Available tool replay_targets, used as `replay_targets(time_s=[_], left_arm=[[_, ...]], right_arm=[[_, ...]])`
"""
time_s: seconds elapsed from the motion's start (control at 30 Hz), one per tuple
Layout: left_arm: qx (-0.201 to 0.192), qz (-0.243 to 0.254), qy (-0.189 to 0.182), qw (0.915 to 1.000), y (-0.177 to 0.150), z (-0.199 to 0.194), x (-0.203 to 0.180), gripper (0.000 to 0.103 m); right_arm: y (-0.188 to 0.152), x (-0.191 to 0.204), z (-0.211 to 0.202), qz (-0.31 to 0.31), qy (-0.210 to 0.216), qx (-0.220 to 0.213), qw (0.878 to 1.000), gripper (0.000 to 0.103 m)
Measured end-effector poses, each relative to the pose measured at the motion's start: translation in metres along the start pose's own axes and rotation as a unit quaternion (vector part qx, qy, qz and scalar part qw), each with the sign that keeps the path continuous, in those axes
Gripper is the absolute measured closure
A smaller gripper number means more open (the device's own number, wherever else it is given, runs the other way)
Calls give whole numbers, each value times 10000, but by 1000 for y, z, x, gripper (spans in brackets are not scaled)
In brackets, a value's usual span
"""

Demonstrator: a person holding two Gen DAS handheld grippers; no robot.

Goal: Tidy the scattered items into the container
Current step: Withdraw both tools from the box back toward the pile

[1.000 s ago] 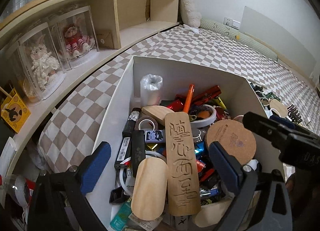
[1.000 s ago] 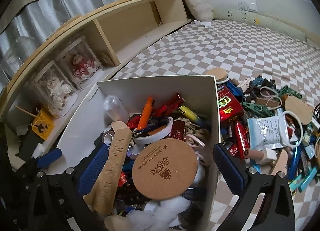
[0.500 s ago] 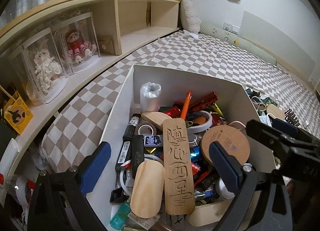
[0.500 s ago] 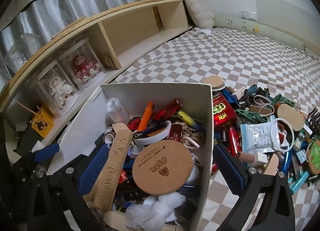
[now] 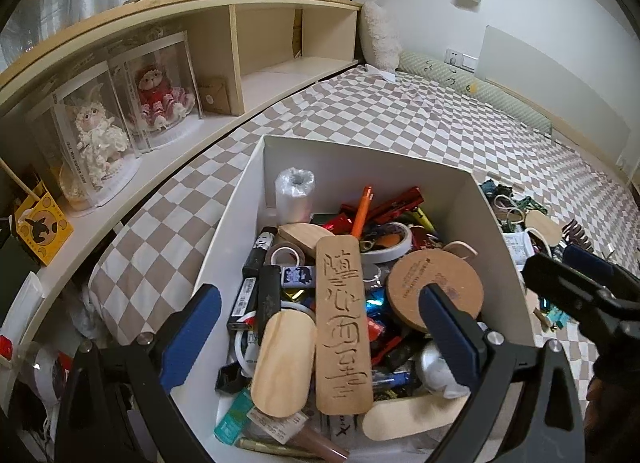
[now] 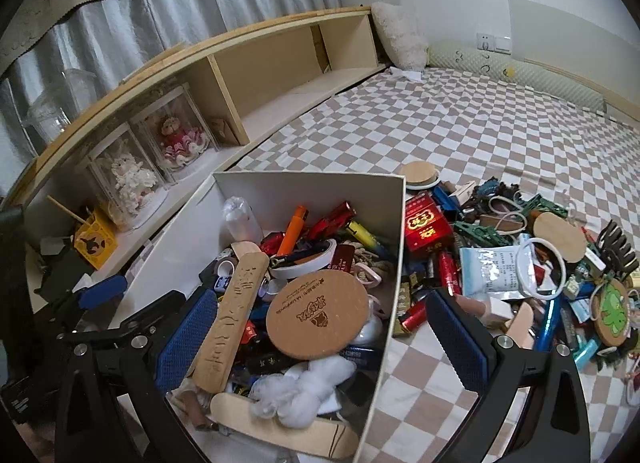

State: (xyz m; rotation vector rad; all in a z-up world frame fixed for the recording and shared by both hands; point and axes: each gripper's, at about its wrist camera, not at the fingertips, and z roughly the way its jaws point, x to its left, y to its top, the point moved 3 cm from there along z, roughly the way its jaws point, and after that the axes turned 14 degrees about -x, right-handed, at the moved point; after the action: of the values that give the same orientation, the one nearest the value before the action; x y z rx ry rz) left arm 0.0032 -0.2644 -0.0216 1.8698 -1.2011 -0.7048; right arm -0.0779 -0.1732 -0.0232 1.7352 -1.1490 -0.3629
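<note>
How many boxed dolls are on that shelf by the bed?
2: a white doll in the nearer clear case, and a red-dressed doll in the case right beside it, farther along the shelf. More may sit out of view.

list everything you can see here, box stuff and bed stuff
box: 1, white, on checked bed
engraved wooden plank: 1, tan, atop box contents
cork coaster: 1, brown, in box
orange marker: 1, in box
tape rolls: several, in box
red packet: 1, on bed beside box
white foil pouch: 1, in loose pile
doll cases: 2, clear, on shelf
left gripper: jaws open, empty
right gripper: jaws open, empty
</note>
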Motion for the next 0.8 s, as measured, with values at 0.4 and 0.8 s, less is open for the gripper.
replay_targets(time_s=[0.4, 0.8], left_arm=[[-251, -36, -150, 9996, 12, -23, -20, 0], [-238, 91, -549, 9982, 3, -30, -71, 0]], right_arm=[[8, -24, -43, -143, -355, -274, 9989, 0], [2, -70, -83, -33, -775, -430, 9961, 0]])
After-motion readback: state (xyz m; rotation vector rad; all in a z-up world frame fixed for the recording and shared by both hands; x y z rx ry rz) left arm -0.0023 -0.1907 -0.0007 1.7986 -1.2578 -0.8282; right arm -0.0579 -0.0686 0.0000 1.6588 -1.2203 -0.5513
